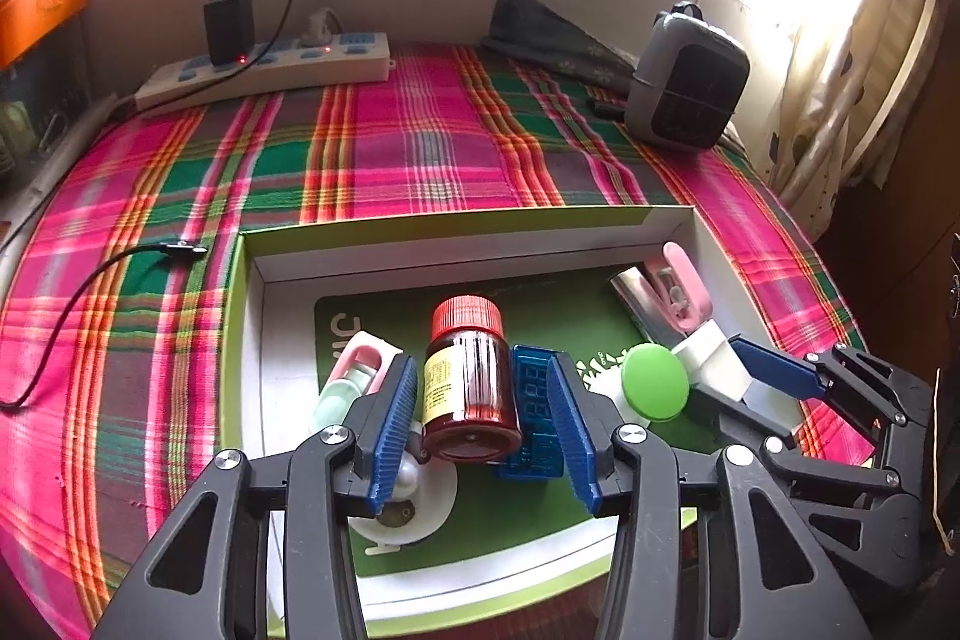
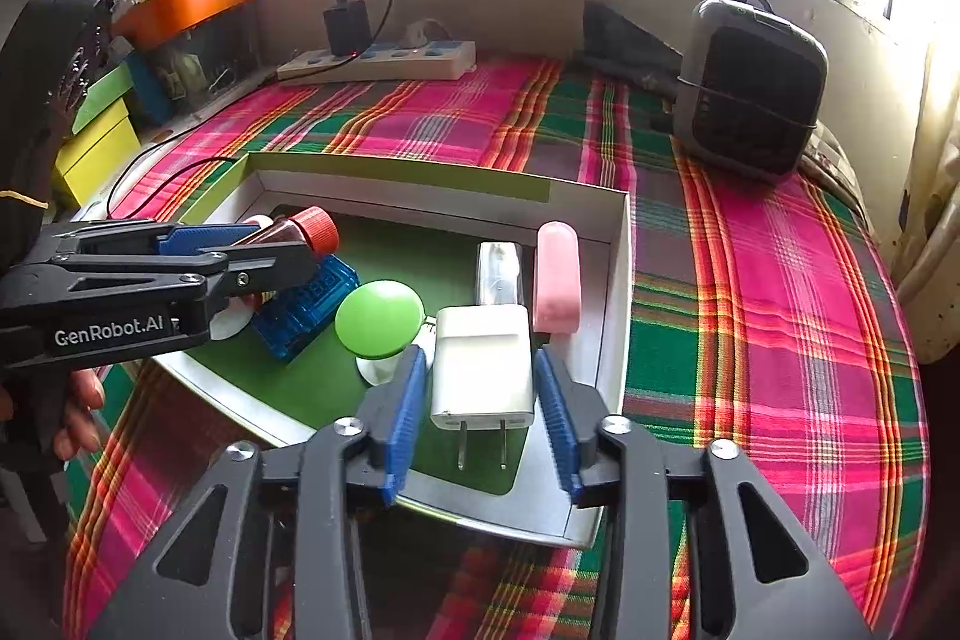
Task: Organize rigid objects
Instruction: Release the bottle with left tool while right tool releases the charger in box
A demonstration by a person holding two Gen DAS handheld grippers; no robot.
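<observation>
- L claw [image 1: 483,400] is sitting w/ jaws apart around the brown pill bottle [image 1: 471,388]; pads standing just off both sides of the glass, not pressing. Bottle is lying tilted in the box, red cap pointing toward the far wall.
- R claw [image 2: 480,394] is likewise standing apart around the white charger plug [image 2: 483,370]; a gap is showing on each side, prongs pointing back toward the camera. Plug is resting on the green liner near the box's right wall.
- Judging: both items are looking released inside the box, so this pair of placements is reading as done.
- Around them, the cardboard box [image 2: 618,292] is already holding a blue digital module [image 2: 306,304] touching the bottle, a green-topped round piece [image 2: 378,319] between bottle and plug, a pink case [image 2: 557,280] and a shiny clip-like item [image 2: 500,274] just beyond the plug.
- Left of the bottle, a pink-and-mint item [image 1: 354,379] is lying by the box's near-left corner; what's under the L claw is partly hidden.
- Beyond the box, the plaid cloth [image 1: 390,148] on the counter is carrying only a power strip [image 1: 264,70], a grey heater [image 1: 684,82] and a loose cable [image 1: 90,280].
- Judging: gathering is looking nearly complete; left is pulling both claws clear, maybe tidying the tilted bottle.
</observation>
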